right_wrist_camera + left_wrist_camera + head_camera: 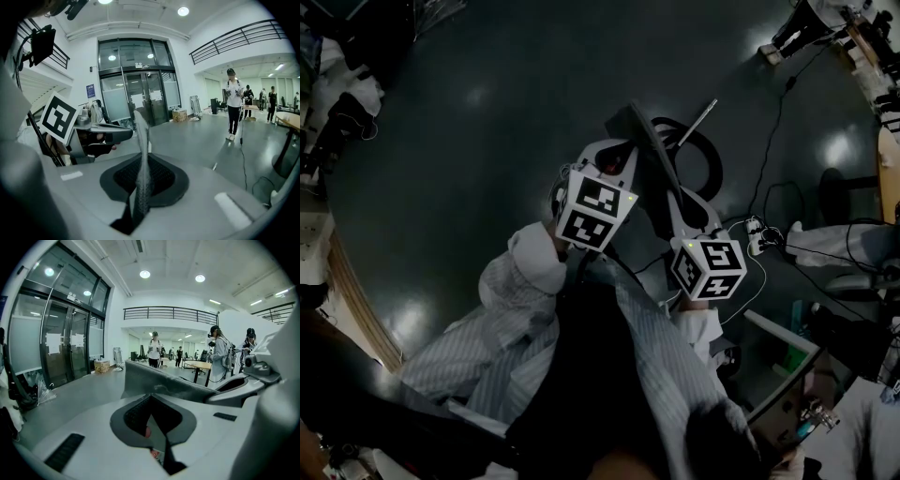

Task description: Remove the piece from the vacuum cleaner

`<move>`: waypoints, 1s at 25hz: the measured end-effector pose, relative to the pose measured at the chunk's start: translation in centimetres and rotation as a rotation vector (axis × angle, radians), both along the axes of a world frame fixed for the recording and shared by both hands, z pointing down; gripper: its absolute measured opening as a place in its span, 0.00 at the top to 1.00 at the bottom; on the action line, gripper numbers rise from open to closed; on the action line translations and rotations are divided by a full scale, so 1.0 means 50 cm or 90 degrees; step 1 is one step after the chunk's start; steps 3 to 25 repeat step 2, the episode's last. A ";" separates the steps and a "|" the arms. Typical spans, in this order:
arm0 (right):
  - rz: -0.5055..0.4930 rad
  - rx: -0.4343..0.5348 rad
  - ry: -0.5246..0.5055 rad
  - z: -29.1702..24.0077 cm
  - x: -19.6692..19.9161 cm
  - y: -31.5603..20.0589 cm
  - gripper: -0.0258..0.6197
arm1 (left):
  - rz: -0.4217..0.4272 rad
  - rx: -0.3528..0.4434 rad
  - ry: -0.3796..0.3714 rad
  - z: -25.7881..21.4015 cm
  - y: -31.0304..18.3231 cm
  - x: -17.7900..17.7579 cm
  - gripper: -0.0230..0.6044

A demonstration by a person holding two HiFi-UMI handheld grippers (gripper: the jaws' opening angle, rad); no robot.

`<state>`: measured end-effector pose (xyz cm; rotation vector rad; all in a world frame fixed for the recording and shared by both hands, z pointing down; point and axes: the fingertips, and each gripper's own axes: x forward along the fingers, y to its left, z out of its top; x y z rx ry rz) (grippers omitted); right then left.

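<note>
The vacuum cleaner piece is a thin flat grey panel (pixel 642 141), standing between my two grippers in the head view. In the right gripper view I see the panel (pixel 142 136) edge-on, rising out of my right gripper (pixel 143 176), whose jaws are shut on it. In the left gripper view the same panel (pixel 164 380) runs broadside just beyond my left gripper (pixel 157 427). The left jaws meet in a narrow seam, and whether their tips pinch the panel's edge is hidden. From the head view, the left gripper (pixel 614 159) is left of the panel and the right gripper (pixel 689 220) below it.
A black vacuum hose (pixel 705 159) loops on the dark floor beside a metal tube (pixel 698 120). A white power strip (pixel 756 234) and cables lie to the right. Several people stand by tables (pixel 199 365) in the hall; glass doors (pixel 140 101) are behind.
</note>
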<state>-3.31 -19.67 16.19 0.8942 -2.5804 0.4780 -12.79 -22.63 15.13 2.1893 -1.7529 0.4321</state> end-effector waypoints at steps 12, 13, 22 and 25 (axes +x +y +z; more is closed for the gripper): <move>0.000 -0.001 0.000 -0.001 0.003 0.007 0.92 | 0.002 0.000 0.001 -0.001 0.006 0.005 0.95; 0.000 -0.001 0.000 -0.001 0.003 0.007 0.92 | 0.002 0.000 0.001 -0.001 0.006 0.005 0.95; 0.000 -0.001 0.000 -0.001 0.003 0.007 0.92 | 0.002 0.000 0.001 -0.001 0.006 0.005 0.95; 0.000 -0.001 0.000 -0.001 0.003 0.007 0.92 | 0.002 0.000 0.001 -0.001 0.006 0.005 0.95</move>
